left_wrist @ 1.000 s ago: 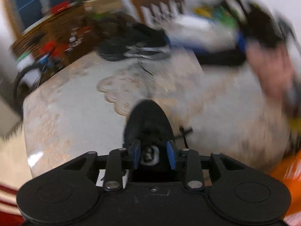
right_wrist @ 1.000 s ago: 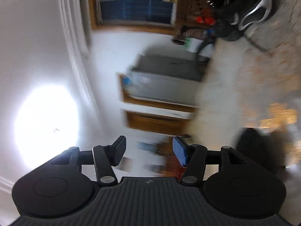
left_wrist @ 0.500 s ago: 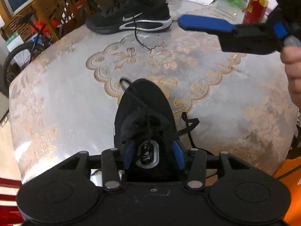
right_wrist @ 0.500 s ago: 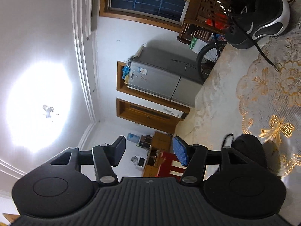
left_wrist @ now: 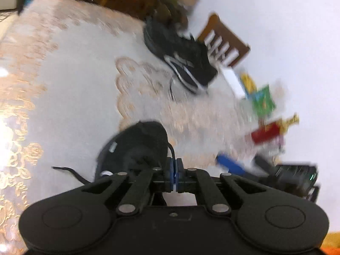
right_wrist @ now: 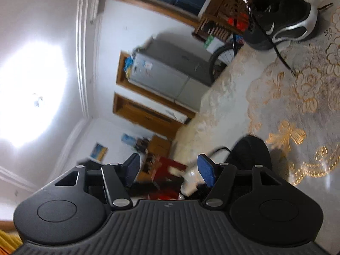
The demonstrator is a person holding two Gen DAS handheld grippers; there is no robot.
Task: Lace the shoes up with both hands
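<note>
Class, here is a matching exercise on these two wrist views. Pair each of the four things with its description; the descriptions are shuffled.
Things:
1. far shoe
2. near shoe
3. left gripper
4. fridge

Descriptions:
A. fingers shut on a black lace
B. plain black toe, right in front of the fingers
C. black with silver-white sole trim, across the table
D. grey, standing against the wall

Pairs: 1-C, 2-B, 3-A, 4-D
</note>
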